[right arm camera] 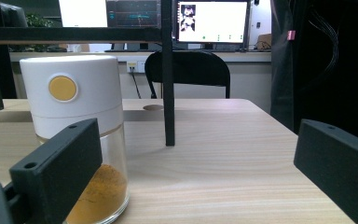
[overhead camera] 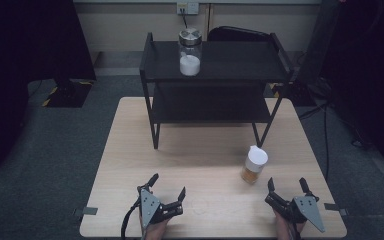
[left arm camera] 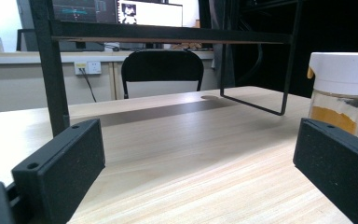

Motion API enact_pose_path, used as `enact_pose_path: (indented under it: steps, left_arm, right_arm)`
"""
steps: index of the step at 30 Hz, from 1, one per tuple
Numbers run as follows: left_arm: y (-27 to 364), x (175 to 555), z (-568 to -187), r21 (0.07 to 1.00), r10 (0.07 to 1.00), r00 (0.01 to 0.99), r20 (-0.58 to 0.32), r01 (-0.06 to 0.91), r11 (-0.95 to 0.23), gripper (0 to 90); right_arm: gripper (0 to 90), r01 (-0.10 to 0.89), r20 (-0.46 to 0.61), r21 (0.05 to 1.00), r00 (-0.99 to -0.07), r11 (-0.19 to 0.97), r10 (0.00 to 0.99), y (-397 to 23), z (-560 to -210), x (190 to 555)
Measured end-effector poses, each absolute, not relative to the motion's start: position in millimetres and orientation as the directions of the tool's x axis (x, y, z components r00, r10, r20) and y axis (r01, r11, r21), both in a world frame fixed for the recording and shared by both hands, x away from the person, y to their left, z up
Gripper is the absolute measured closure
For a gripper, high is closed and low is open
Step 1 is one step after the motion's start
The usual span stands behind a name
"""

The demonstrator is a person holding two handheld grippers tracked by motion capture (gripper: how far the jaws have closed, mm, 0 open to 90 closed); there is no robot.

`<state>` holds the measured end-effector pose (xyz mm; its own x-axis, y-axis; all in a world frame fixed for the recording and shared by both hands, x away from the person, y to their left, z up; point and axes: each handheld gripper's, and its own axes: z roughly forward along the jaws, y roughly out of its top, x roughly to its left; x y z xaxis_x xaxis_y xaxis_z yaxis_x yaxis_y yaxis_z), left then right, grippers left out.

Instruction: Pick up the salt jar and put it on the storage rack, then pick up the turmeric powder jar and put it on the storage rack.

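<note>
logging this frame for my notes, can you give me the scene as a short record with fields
surface: light wooden table
rack: black two-tier shelf at the table's far side
on rack: glass jar of white powder, metal lid, upright on the top tier
on table: white-capped jar of orange powder, upright, in front of the rack's right leg
left claw: open, holding nothing, low at the near edge
right claw: open, holding nothing, just short of the orange jar
contact: neither claw touches a jar
</note>
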<state>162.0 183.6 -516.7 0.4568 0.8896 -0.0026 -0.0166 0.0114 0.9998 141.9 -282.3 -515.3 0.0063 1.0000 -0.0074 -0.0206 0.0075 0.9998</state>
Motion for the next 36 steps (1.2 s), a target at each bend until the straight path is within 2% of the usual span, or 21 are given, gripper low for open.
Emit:
enact_pose_path:
  steps: [25, 36]
  left_arm:
    - [181.6, 161.1, -516.7, 1.0, 0.896, 0.445, -0.003, -0.017, 0.011, 0.1]
    - [181.0, 161.0, -516.4, 1.0, 0.897, 0.441, -0.002, -0.016, 0.01, 0.1]
  right_arm:
    - [0.0, -0.022, -0.008, 1.0, -0.008, 0.008, 1.0, -284.6, -515.5, 141.8]
    - [0.0, -0.012, -0.001, 1.0, -0.055, 0.0, 0.998, -292.9, -513.6, 143.1]
